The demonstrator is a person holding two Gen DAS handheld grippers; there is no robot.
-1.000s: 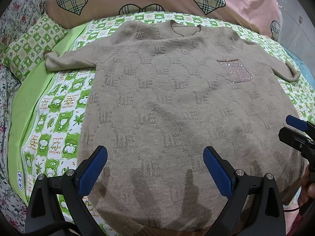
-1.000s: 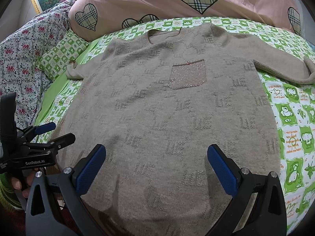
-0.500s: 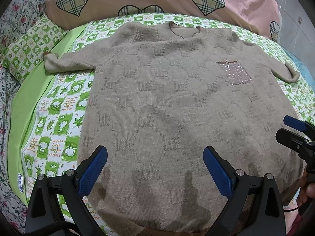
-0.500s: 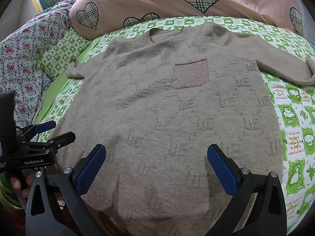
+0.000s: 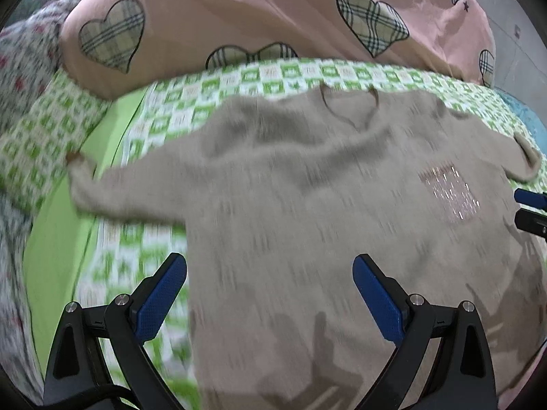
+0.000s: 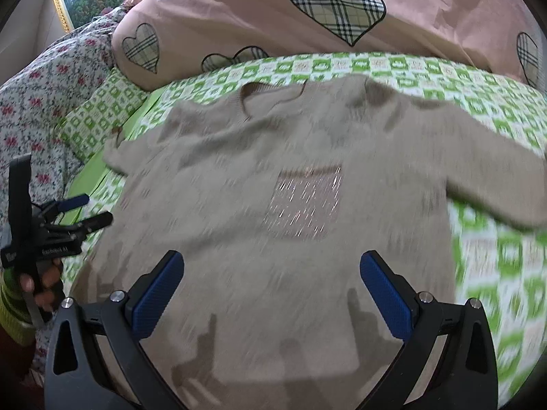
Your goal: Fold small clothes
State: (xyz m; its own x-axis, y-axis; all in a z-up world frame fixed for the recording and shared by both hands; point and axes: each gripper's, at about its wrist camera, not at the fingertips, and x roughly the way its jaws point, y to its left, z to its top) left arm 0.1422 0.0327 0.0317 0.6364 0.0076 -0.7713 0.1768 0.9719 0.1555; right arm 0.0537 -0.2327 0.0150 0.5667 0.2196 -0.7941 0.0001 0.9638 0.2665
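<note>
Evidently, in the left wrist view we hold our left tool (image 5: 270, 294) wide open and empty over the near left edge of the sweater (image 5: 307, 205) lying flat on the bed (image 5: 112, 259), so folding seems unstarted, while in the right wrist view our right tool (image 6: 271, 288) hangs equally open near its hem, and we judge a sleeve needs gripping next.

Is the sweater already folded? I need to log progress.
No, the sweater lies spread flat on the bed with both sleeves stretched out to the sides and its pocket facing up.
</note>
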